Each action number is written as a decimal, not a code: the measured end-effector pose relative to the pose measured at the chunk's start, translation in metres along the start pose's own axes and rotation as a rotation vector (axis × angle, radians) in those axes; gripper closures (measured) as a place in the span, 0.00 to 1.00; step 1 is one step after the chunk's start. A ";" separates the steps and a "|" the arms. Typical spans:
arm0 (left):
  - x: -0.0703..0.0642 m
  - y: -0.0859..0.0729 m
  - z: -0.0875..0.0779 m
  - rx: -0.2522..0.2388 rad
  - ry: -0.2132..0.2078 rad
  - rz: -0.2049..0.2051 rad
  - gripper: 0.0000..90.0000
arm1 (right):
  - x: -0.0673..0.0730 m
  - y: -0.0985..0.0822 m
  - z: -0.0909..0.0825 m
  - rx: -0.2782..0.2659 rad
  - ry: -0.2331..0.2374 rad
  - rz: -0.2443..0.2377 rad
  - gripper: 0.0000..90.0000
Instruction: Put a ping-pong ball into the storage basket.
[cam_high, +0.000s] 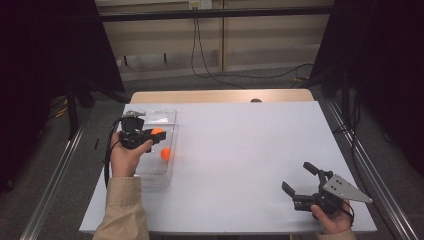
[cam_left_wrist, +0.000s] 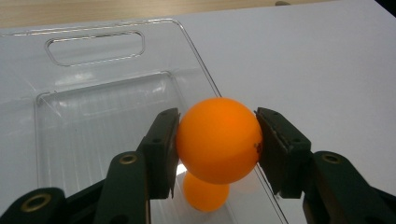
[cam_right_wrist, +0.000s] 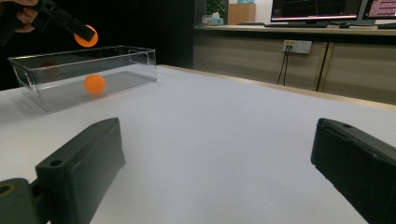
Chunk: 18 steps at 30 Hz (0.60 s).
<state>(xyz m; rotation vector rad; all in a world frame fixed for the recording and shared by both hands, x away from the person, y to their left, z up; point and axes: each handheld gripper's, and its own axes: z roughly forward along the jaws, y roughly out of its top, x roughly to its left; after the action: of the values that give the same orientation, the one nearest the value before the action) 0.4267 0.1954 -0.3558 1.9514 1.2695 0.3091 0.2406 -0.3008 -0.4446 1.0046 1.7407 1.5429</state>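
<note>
Left gripper: its jaws clamp an orange ball, one pad on each side, held in the air above the clear plastic bin at the table's left edge.
Second ball: lies loose on the bin floor, below the held one and apart from it.
Right gripper: jaws spread wide with nothing between them, low over the white table near its front right corner, well apart from the bin.
Left gripper view: shows both pads pressed against the held ball, a small dark mark on the ball's right side, and a slot handle in the bin's far wall; the lower ball peeks out under the held one.
Right gripper view: shows the bin side-on with its upright walls, the held ball above the rim, and monitors on a counter beyond.
Surroundings: cables trail across the floor behind the table; black curtains hang at both sides.
Hard to tell: the lower ball is half covered in the left gripper view; the left hand is cut off at the frame corner in the right gripper view.
</note>
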 end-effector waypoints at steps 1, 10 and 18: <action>0.000 0.000 0.000 0.000 0.001 0.001 0.57 | 0.000 0.000 0.000 0.000 0.001 0.000 0.02; 0.004 -0.002 0.000 -0.003 0.015 -0.004 0.57 | 0.000 0.000 0.000 -0.002 0.000 -0.001 0.02; 0.008 -0.005 0.001 0.001 0.027 -0.007 0.57 | 0.000 0.000 0.000 -0.002 0.000 -0.001 0.02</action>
<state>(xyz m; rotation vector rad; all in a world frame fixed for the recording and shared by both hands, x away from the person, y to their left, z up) 0.4279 0.2025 -0.3613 1.9493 1.2936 0.3319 0.2407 -0.3013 -0.4442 1.0028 1.7386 1.5439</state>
